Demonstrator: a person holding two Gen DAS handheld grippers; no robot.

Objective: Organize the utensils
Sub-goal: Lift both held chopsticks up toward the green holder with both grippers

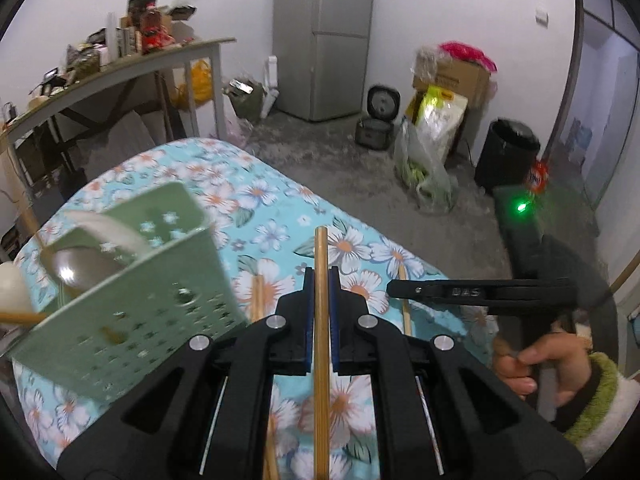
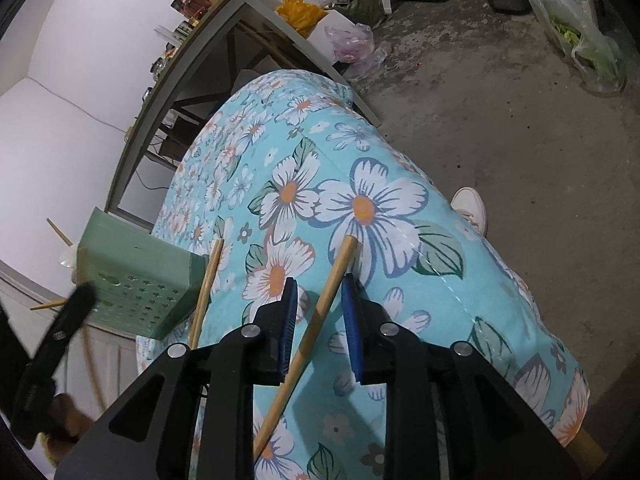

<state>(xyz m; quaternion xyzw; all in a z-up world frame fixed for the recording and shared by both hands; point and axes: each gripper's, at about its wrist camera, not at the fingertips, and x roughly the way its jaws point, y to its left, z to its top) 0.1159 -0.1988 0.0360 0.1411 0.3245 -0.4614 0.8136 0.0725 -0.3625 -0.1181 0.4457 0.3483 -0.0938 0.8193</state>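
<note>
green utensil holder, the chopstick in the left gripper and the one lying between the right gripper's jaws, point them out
green utensil holder (image 1: 132, 312), left wrist view, on its perforated side wall
chopstick in the left gripper (image 1: 321, 256), left wrist view, on the shaft ahead of the pads
chopstick between the right gripper's jaws (image 2: 340, 264), right wrist view, on the shaft near its far end

A lived-in home kitchen corner: tall fridge at the top centre, rice cooker on bare concrete floor, floral-clothed table in the foreground, cluttered shelf upper left
</note>
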